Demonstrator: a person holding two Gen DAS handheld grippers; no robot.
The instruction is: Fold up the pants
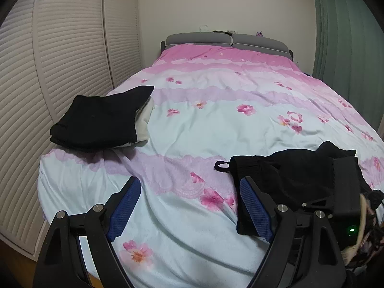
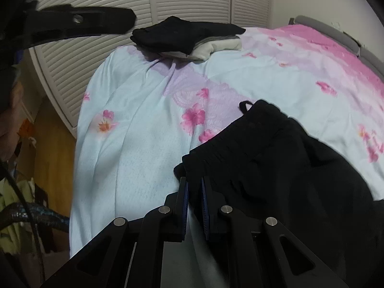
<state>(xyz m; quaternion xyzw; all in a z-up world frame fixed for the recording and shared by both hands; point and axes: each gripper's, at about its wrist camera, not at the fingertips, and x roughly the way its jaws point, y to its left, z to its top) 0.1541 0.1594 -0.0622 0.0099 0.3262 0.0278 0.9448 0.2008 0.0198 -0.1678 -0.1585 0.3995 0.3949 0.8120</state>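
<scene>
**Black pants bunched at the foot of the bed, right gripper at the waistband**

While the left gripper hangs wide open over the flowered duvet with nothing between its blue pads, the right gripper has its jaws nearly together at the waistband edge of the black pants; whether cloth is pinched there I cannot tell. The pants lie crumpled on the near right part of the bed, waistband turned toward the left edge and the foot, a small hanging loop sticking out at its far corner. The rest of the fabric runs away to the right. A folded pile of clothes sits well apart, near the left edge by the louvred doors.
</scene>
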